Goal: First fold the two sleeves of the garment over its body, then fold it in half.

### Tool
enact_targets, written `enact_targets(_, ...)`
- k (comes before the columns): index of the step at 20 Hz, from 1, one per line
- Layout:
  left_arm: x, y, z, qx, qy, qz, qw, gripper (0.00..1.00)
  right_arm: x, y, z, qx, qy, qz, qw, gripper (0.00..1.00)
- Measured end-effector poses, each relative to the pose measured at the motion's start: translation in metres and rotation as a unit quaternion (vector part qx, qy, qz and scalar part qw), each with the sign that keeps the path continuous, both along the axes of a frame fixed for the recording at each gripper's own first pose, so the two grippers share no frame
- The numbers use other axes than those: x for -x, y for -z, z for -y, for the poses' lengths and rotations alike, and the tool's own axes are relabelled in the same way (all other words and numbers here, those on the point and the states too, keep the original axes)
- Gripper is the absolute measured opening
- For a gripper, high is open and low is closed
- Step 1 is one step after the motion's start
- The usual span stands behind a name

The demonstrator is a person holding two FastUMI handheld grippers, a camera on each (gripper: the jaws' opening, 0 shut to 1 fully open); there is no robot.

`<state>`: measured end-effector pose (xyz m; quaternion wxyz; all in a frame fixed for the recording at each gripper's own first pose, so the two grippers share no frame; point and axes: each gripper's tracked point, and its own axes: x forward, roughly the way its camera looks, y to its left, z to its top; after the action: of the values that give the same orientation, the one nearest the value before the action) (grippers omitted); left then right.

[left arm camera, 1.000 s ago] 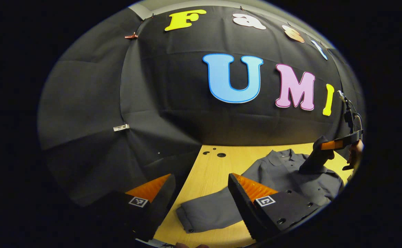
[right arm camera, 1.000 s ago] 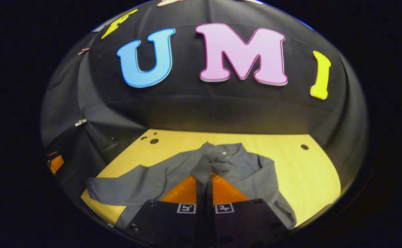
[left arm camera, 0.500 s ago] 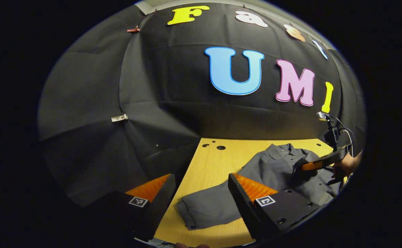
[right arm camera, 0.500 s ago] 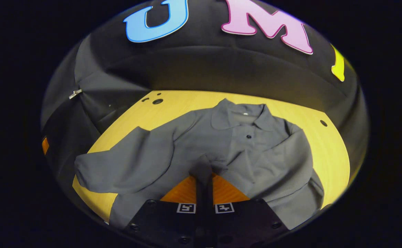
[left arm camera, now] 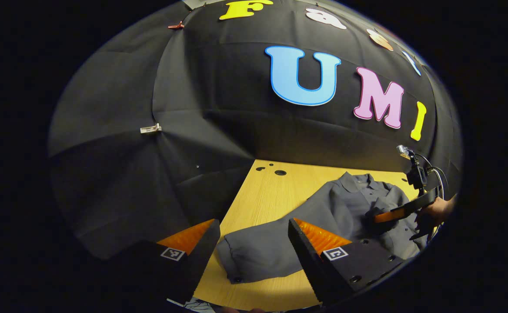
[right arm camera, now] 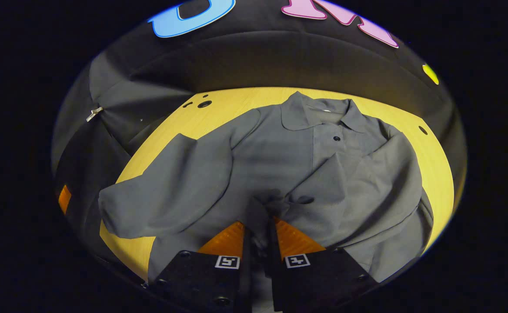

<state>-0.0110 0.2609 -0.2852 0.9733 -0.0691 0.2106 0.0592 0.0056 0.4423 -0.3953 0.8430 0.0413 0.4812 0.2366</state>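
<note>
**Right sleeve comes down on the body**

The grey shirt (right arm camera: 280, 161) lies flat on the wooden table (right arm camera: 219, 113), collar toward the wall. Since a second ago its right sleeve (right arm camera: 358, 187) has travelled from the air down across the chest, and my right gripper (right arm camera: 258, 228) now shows a small gap between its fingers around the cuff (I judge it is letting go, but I cannot tell if it still pinches). So the first sleeve fold is almost done.

The left sleeve (left arm camera: 258, 254) is still stretched out sideways. My left gripper (left arm camera: 252, 239) hangs wide open above it, holding nothing.

The cuff end is hidden between the fingers, and the shirt hem is cut off.
</note>
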Motion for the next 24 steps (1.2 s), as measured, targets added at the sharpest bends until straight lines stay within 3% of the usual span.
enact_targets(1, 0.000, 0.005, 0.002, -0.001, 0.001, -0.005, 1.000, 0.99, 0.002, 0.000, -0.001, -0.004, -0.003, -0.004, 1.000, 0.14)
enact_targets(2, -0.001, 0.008, 0.004, -0.003, 0.001, -0.009, 1.000, 0.99, 0.004, -0.001, -0.005, -0.011, -0.008, -0.007, 1.000, 0.43)
enact_targets(4, -0.005, 0.012, 0.007, -0.003, 0.004, -0.016, 1.000, 0.99, 0.010, -0.007, -0.013, -0.031, -0.017, -0.013, 0.999, 0.46)
enact_targets(5, -0.006, 0.016, 0.009, -0.003, 0.005, -0.019, 1.000, 0.99, 0.014, -0.011, -0.019, -0.045, -0.021, -0.019, 0.999, 0.67)
enact_targets(6, -0.009, 0.018, 0.011, -0.002, 0.006, -0.023, 1.000, 0.99, 0.019, -0.018, -0.025, -0.062, -0.029, -0.025, 0.997, 0.45)
enact_targets(7, -0.010, 0.022, 0.013, -0.002, 0.008, -0.027, 1.000, 0.99, 0.024, -0.022, -0.030, -0.075, -0.037, -0.031, 0.996, 0.66)
enact_targets(9, -0.013, 0.029, 0.016, -0.003, 0.009, -0.035, 0.999, 0.99, 0.030, -0.029, -0.032, -0.090, -0.049, -0.036, 0.994, 0.74)
enact_targets(15, -0.016, 0.065, -0.001, -0.019, -0.014, -0.075, 0.997, 0.99, 0.044, -0.071, -0.026, -0.135, -0.061, -0.019, 0.989, 0.76)
enact_targets(16, -0.016, 0.072, -0.004, -0.022, -0.015, -0.085, 0.996, 0.99, 0.047, -0.079, -0.023, -0.141, -0.061, -0.016, 0.988, 0.65)
enact_targets(17, -0.016, 0.082, -0.006, -0.027, -0.019, -0.094, 0.995, 0.99, 0.050, -0.086, -0.018, -0.145, -0.058, -0.013, 0.988, 0.78)
enact_targets(24, -0.014, 0.137, -0.015, -0.031, -0.034, -0.150, 0.988, 0.98, 0.043, -0.111, 0.038, -0.138, -0.007, 0.018, 0.990, 0.78)
